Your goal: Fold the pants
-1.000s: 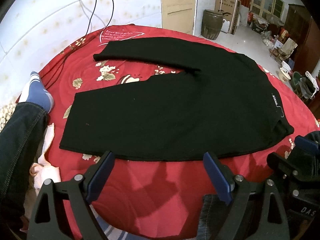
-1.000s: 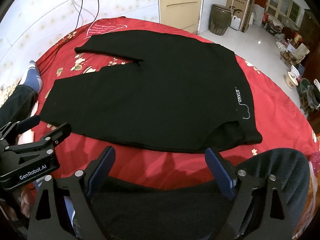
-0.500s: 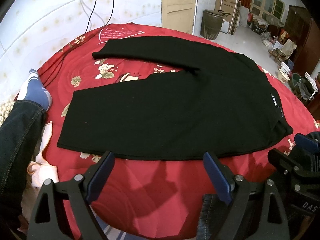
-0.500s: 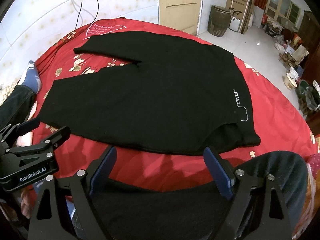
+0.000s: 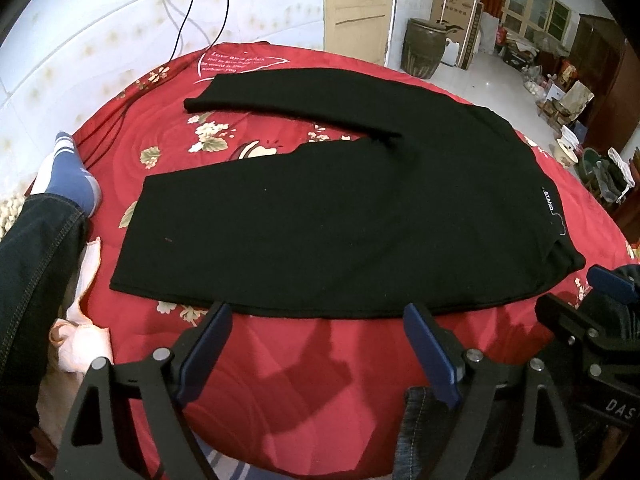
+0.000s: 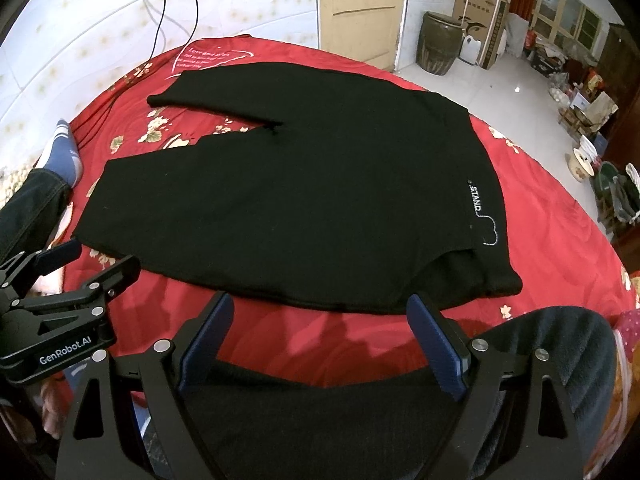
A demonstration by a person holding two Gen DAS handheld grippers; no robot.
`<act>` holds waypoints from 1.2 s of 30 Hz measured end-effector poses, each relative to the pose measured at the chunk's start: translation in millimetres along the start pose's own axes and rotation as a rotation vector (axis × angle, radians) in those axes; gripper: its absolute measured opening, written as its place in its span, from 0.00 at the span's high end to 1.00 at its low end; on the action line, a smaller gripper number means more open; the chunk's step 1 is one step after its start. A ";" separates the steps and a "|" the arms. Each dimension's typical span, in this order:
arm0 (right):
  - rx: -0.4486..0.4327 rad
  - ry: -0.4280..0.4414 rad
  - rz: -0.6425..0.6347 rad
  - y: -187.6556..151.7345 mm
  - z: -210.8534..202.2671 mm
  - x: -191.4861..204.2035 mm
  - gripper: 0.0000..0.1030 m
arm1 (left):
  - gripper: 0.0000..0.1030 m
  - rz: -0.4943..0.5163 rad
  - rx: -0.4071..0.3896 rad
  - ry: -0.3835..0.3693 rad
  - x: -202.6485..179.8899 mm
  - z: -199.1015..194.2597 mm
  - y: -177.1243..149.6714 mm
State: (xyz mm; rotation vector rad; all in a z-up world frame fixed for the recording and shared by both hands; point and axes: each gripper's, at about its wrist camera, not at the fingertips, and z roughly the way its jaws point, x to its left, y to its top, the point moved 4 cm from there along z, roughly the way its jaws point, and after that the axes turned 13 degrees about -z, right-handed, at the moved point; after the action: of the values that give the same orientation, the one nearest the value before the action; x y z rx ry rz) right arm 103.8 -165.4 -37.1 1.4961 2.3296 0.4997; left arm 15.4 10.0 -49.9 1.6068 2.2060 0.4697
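Black pants lie flat on a red quilt, legs spread to the left and waistband with a white "STAND" label at the right. My left gripper hovers open over the quilt just in front of the near leg's lower edge, nothing between its blue pads. My right gripper is open too, held near the front edge by the waist end, and is empty. Each gripper shows at the side of the other's view.
A person's jeans leg and blue-socked foot rest at the quilt's left edge beside a pale cloth. Dark clothing lies under the right gripper. Black cables trail at the far left; a brown jar and clutter stand beyond.
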 end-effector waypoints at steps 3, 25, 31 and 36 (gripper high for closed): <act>0.001 0.001 0.000 0.1 0.0 -0.3 0.14 | 0.15 0.006 0.002 -0.006 -0.7 0.8 -1.1; 0.004 0.011 0.003 -2.8 5.5 0.6 0.14 | 0.17 0.030 -0.005 -0.003 -4.8 -1.4 -1.7; 0.003 0.016 0.003 -3.3 5.9 0.5 0.14 | 0.19 0.036 -0.004 -0.001 -4.5 -0.8 -1.0; 0.007 0.018 0.000 -3.5 7.3 1.3 0.14 | 0.21 0.039 0.000 0.000 -4.0 0.8 -1.0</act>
State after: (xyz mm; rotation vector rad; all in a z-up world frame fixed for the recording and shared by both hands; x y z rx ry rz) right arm 103.8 -164.8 -45.2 1.5002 2.3476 0.5078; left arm 16.1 5.9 -50.7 1.6523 2.1784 0.4801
